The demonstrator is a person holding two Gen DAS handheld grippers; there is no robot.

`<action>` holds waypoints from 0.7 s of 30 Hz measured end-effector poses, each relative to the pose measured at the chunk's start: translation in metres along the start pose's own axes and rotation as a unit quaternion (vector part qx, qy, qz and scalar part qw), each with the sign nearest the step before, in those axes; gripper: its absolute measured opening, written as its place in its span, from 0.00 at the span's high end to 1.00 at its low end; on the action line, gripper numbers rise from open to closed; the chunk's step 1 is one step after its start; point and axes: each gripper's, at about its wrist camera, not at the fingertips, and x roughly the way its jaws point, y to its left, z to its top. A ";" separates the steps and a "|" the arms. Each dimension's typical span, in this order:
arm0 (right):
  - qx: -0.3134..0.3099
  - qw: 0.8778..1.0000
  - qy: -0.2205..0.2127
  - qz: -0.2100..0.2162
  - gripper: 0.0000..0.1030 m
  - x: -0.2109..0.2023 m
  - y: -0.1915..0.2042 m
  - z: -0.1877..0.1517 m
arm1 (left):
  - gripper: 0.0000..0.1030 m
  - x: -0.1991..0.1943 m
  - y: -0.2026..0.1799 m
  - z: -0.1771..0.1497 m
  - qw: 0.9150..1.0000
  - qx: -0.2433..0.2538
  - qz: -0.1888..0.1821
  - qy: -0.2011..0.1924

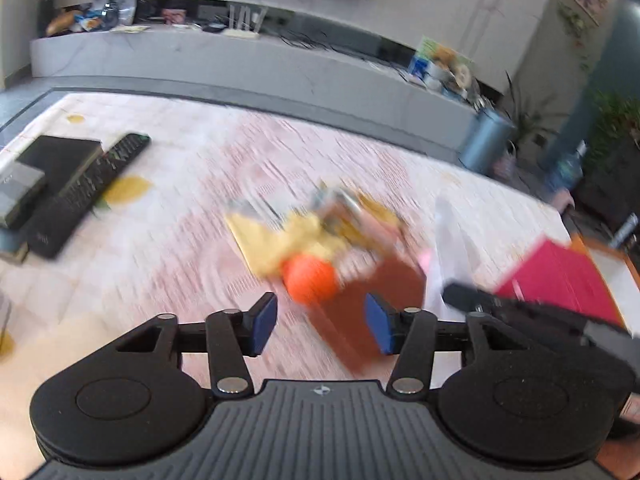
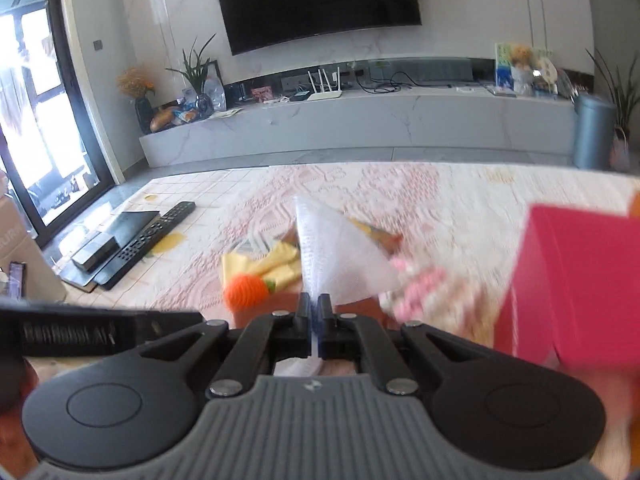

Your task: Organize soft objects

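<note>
My right gripper is shut on a white mesh cloth that fans up above the table; the cloth also shows in the left wrist view. Under it a brown box holds an orange knitted ball and yellow cloth. A pink-and-white soft thing lies right of the box. My left gripper is open and empty, just before the ball and the box's near edge. Both views are blurred.
A magenta box stands close on the right. A black remote and flat black devices lie at the left on the pink patterned tablecloth. A TV console is behind.
</note>
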 end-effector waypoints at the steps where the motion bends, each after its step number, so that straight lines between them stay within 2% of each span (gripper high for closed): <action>1: 0.002 1.000 0.004 -0.002 1.00 0.008 0.000 0.004 | 0.38 0.008 0.009 0.008 1.000 -0.016 -0.003 -0.006; 5: 0.000 1.000 0.026 -0.011 1.00 0.036 -0.001 0.012 | 0.29 0.039 0.044 0.024 0.996 -0.081 -0.032 -0.018; 7: 0.013 0.999 0.047 -0.010 1.00 0.050 -0.001 0.012 | 0.26 0.050 0.056 0.022 0.995 -0.097 -0.022 -0.022; 10: 0.026 0.998 0.064 -0.004 1.00 0.063 0.000 0.008 | 0.26 0.061 0.058 0.014 0.996 -0.089 0.009 -0.003; 12: 0.021 0.998 0.062 -0.003 1.00 0.068 0.003 0.006 | 0.21 0.068 0.059 0.012 0.996 -0.088 -0.001 0.011; 15: 0.015 0.998 0.061 -0.002 1.00 0.071 0.007 0.006 | 0.18 0.077 0.059 0.013 0.996 -0.084 0.004 0.017; 21: 0.026 0.998 0.061 0.009 1.00 0.072 0.002 0.005 | 0.17 0.099 0.047 0.017 0.998 -0.060 -0.003 0.029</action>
